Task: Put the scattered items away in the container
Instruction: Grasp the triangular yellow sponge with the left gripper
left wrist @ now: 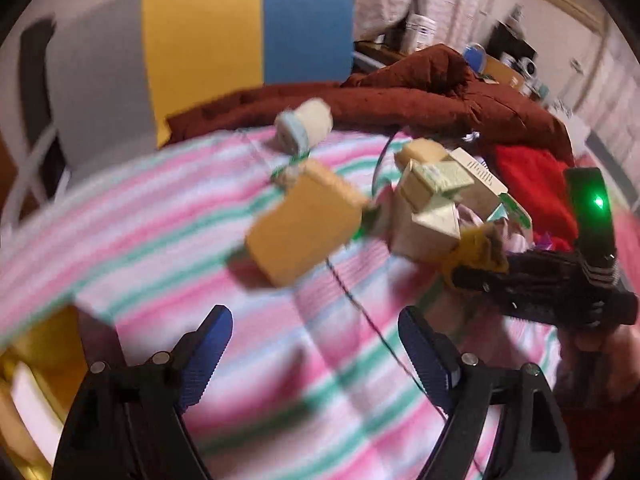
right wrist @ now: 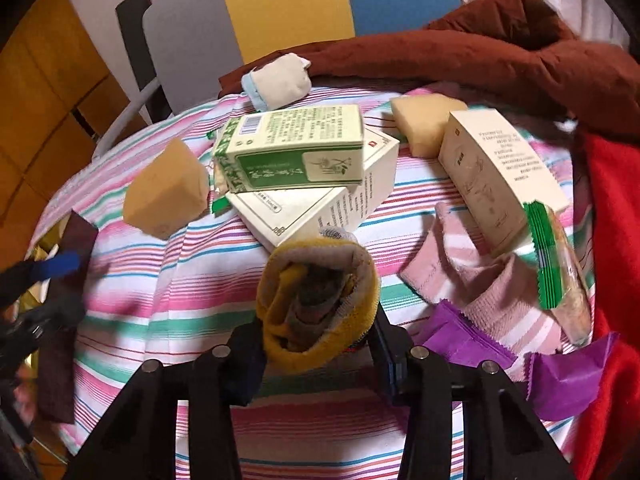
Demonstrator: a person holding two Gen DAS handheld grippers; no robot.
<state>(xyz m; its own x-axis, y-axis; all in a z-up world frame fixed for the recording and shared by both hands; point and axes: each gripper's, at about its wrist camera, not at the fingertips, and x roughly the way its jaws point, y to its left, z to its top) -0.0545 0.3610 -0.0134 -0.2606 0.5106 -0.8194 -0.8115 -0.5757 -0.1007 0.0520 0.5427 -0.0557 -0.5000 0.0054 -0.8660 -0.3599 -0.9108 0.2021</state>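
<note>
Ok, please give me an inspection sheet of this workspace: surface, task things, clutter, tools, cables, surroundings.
Surface: striped cloth, pink, white and green.
Job's things: yellow rolled sock in the right tool; green box lying on a white box; another white box; two sponges; white rolled sock; pink sock; green-edged packet; purple wrappers. Container: not identifiable.
Clutter: brown blanket, red fabric.
Grippers: left tool open, empty; right tool shut on the sock.
Cables: thin dark cord across the cloth.
Surroundings: yellow-and-blue panel, cluttered desk.
</note>
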